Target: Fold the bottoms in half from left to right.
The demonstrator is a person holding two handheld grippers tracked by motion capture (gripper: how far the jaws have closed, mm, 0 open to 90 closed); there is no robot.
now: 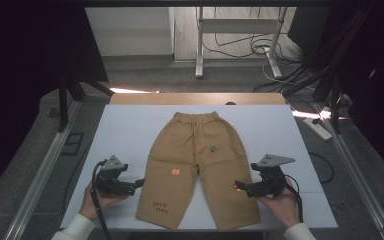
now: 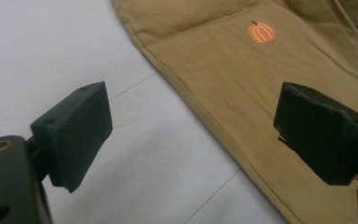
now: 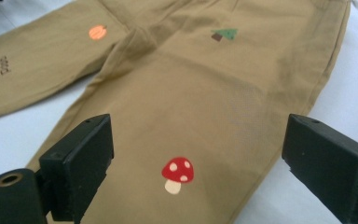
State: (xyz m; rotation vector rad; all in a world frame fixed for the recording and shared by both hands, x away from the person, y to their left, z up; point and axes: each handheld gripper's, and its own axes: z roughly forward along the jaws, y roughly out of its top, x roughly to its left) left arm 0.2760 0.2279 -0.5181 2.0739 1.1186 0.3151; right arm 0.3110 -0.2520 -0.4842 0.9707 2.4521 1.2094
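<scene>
Item: tan cotton child's trousers (image 1: pixel 195 165), flat, centred on white table sheet (image 1: pixel 120 130), hems at near edge. Left gripper (image 1: pixel 139 183) and right gripper (image 1: pixel 238 186): jaws wide, empty, flanking outer seams, likely for folding.

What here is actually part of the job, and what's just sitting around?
Likely in use:
- trousers, spread flat on the white table
- left gripper, open beside one leg
- right gripper, open over the other leg

Lying about:
- white frame on the floor beyond
- cables
- power strip
</scene>
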